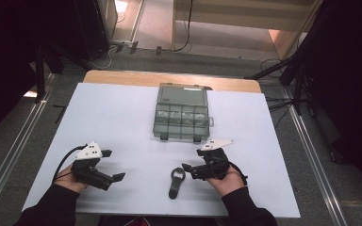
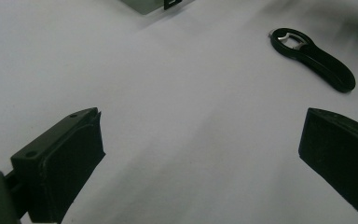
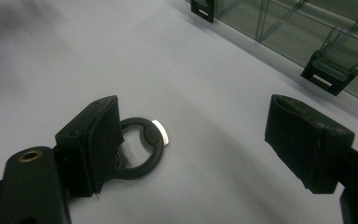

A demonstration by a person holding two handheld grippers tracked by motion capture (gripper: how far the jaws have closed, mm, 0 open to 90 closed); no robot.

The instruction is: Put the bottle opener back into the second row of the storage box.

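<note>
Black bottle opener just beside right tongs, apart; left tongs apart, well left

The table has a wooden top, visible along its far edge, covered by a white sheet. A transparent compartment box lies at the centre toward the far edge. A black bottle opener lies near the front edge, well apart from it.
</note>
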